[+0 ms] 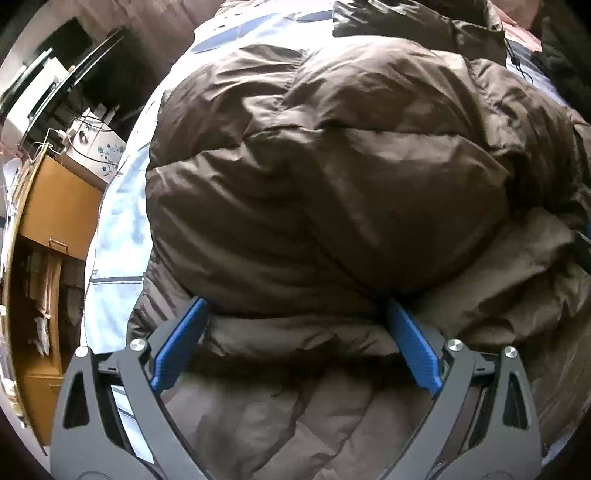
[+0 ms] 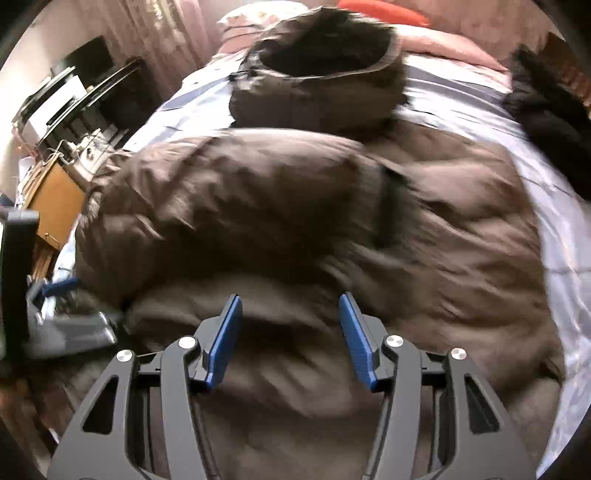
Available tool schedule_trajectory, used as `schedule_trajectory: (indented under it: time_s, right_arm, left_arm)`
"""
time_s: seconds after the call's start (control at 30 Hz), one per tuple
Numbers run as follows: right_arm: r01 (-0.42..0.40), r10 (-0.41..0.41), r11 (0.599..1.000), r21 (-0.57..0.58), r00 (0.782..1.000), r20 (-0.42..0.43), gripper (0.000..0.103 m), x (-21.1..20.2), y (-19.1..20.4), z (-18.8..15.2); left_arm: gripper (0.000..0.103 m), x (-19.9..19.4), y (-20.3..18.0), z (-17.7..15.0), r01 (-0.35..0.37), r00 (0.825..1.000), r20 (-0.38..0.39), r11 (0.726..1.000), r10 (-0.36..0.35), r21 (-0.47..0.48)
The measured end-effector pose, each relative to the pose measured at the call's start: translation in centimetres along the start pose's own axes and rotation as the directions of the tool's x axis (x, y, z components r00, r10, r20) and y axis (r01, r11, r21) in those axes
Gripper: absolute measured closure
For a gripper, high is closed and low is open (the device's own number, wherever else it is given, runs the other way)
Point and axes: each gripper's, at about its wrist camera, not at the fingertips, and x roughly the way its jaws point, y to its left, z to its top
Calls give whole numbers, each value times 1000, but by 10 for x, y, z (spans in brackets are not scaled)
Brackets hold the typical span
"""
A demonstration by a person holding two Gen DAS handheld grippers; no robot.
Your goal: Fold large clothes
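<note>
right wrist view blurs the brown coat (image 2: 295, 206) below the parted right hand-held gripper (image 2: 290, 339).

The coat (image 1: 325, 177) is brown puffy cloth with a light sheen. The sheet (image 1: 118, 206) is smooth pale blue cloth. The cabinet (image 1: 55, 206) is wood, the pads (image 2: 225, 339) ribbed blue plastic.

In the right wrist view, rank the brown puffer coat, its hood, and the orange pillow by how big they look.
1. Brown puffer coat
2. Hood
3. Orange pillow, though it sits farthest from the camera and is cut off, so its true size is unsure.
</note>
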Motion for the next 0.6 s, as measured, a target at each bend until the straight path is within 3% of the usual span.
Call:
schedule_trajectory:
  time_s: [0.07,0.1,0.23,0.27,0.3,0.37,0.5,0.6]
  right_arm:
    - [101,-96,994,33,989,-115,34,19,-33,-15]
    - [80,-73,996,36,981,-180,35,29,-48,-24]
    - [-23,44,987,161,991,-130,33,-11,-99,-33]
    - [-30,52,982,184,992,-115,23,-21,-110,-36]
    - [-17,39,977,213,994,-101,10,-34,-126,-39]
    - [53,-32,963,264,996,-85,2,-58,-161,-55]
    - [99,-51,946,309,986,-161,1,-80,-226,-118]
    - [-26,160,857,515,963,-217,1,-60,-252,-167]
  left_arm:
    - [4,4,0,-1,-2,1000,-20,1000,2,-14]
    - [4,5,-1,3,4,1000,-30,1000,-5,-24]
    - [4,-15,8,4,30,999,19,999,-30,-25]
    - [4,-18,11,-1,41,999,28,999,-40,-30]
    - [4,-21,15,-4,51,998,30,998,-50,-38]
    - [4,-20,31,-12,68,998,12,996,-67,-62]
    - [4,-5,59,-40,142,984,-94,986,-150,-85]
    - [3,9,72,-67,138,971,-179,985,-155,-106]
